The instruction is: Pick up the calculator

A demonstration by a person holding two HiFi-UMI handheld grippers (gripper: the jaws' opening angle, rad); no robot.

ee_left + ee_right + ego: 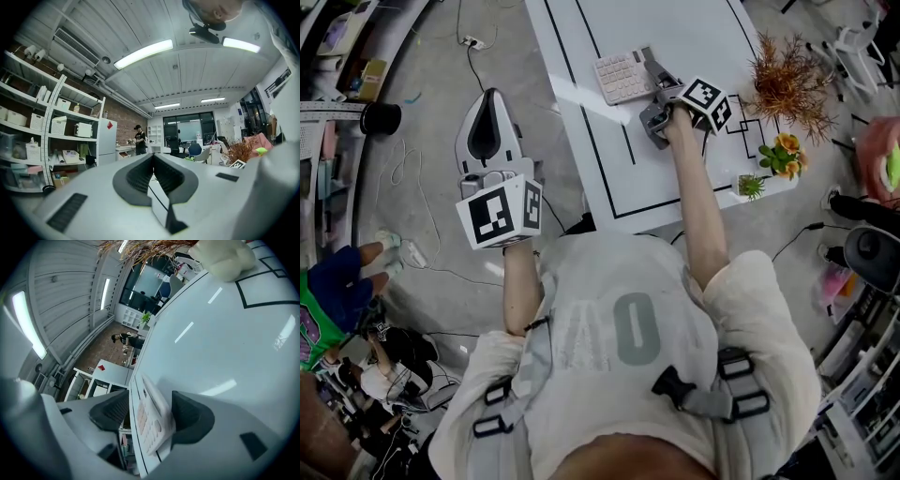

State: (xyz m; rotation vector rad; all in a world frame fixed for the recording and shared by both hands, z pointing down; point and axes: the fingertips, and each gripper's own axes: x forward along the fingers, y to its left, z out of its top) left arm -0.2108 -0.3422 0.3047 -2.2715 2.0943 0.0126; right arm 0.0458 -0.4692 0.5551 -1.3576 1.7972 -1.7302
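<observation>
Where the calculator (150, 420) is: on the white table (675, 28), near the table's left edge in the head view, with its near end between my right jaws
Right gripper (151, 412): jaws part-way apart around the calculator; it stands tilted between them, its back against one pad, its keys facing the other pad across a visible gap, so I have no grip on it
Lift: I cannot tell whether the calculator's underside is clear of the table
Left gripper (152, 159): jaws together with nothing between them, held out level over the floor to the left of the table, well apart from the calculator
Table markings: black lines run along the table beside the calculator
Right side of table: a dried brown plant (787, 84) and a small pot of flowers (783, 155), both apart from my right gripper
</observation>
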